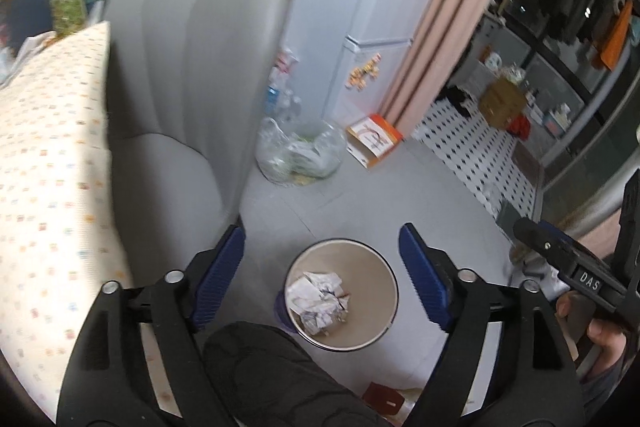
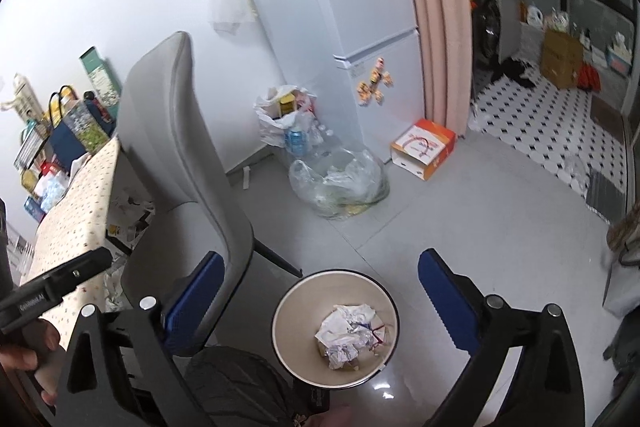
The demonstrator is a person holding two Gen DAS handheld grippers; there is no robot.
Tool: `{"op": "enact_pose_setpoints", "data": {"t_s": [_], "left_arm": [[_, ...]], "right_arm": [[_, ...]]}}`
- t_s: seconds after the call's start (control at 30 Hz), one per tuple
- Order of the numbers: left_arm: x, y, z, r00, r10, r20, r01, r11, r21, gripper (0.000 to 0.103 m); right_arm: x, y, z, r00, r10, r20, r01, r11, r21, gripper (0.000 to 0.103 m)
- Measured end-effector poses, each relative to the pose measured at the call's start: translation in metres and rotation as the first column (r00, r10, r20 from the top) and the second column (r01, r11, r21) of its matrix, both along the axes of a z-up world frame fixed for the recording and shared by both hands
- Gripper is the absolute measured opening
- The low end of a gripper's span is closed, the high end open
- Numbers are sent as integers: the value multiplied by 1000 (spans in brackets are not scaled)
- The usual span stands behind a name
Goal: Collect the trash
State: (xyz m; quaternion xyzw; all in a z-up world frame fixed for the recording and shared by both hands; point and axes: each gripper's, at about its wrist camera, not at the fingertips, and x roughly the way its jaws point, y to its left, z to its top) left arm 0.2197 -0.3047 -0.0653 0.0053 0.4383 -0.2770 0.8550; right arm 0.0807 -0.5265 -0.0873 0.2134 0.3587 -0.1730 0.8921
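Note:
A round beige waste bin point(image 1: 376, 267) with a dark rim stands on the grey floor below both grippers; it also shows in the right wrist view point(image 2: 296, 311). Crumpled white paper point(image 1: 320, 297) lies inside it, also in the right wrist view point(image 2: 348, 331). My left gripper point(image 1: 322, 279) is open and empty, held above the bin. My right gripper point(image 2: 320, 299) is open and empty, also above the bin. The right gripper's body point(image 1: 576, 267) shows at the right edge of the left wrist view.
A grey chair point(image 2: 180, 155) stands left of the bin beside a table with a dotted cloth point(image 2: 68, 223). A clear plastic bag of rubbish point(image 2: 340, 183), a white bag point(image 2: 280, 115) and an orange box point(image 2: 424, 149) sit by the white fridge point(image 2: 372, 27). A pink curtain point(image 2: 436, 7) hangs to the right.

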Motion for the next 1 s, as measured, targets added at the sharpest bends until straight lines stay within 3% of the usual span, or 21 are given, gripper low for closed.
{"op": "enact_pose_setpoints", "data": {"t_s": [0.3,0.67,1.0], "left_arm": [[-12,71,52,985,134,109,-129,991,-46,96],[-42,147,102,940,287,186,-277,958,-81,97],[-75,203,122,899,387,204,-382,922,-66,97]], "right_arm": [[10,50,55,999,-32,-6,32,994,-104,95],[9,119,109,1000,14,23,-9,978,-207,95],[-1,183,138,983,170,66,-153,965,-213,95]]}}
